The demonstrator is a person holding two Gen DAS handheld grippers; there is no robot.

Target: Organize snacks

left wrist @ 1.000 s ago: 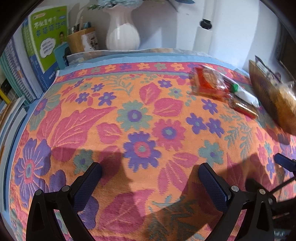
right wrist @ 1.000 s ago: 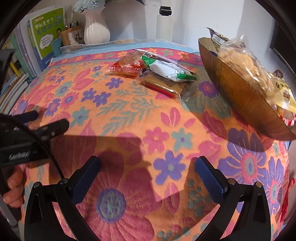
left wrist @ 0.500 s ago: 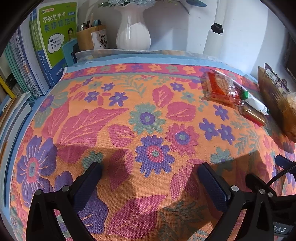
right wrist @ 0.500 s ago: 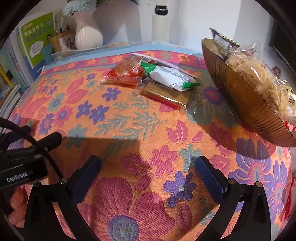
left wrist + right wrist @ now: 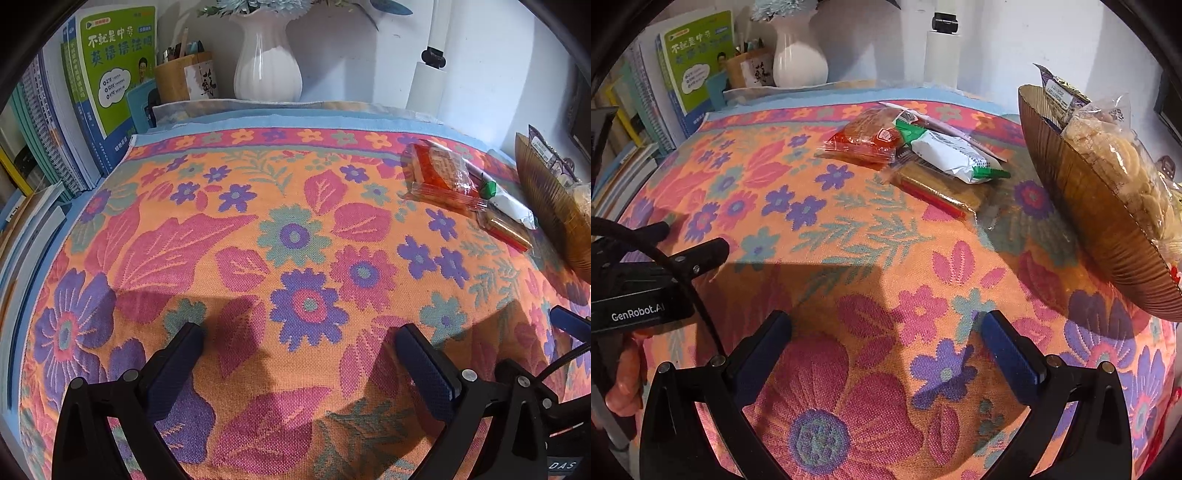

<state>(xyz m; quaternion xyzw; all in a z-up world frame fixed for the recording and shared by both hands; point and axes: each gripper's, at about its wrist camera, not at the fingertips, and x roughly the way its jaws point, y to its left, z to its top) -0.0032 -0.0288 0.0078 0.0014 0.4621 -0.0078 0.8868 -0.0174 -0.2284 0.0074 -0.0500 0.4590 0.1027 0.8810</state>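
Both grippers are held spread over the floral tablecloth (image 5: 849, 258), nothing between the fingers: left gripper (image 5: 295, 354), right gripper (image 5: 886, 332). Three loose snacks are piled at the far side just beside the brown bowl (image 5: 1082, 221): red packet (image 5: 864, 142), white-green packet (image 5: 945, 151) lying over a tan bar packet (image 5: 942, 188). The bowl is already filled with bagged snacks (image 5: 1115, 147). A white vase (image 5: 267, 62) and books (image 5: 110, 74) are seen behind.
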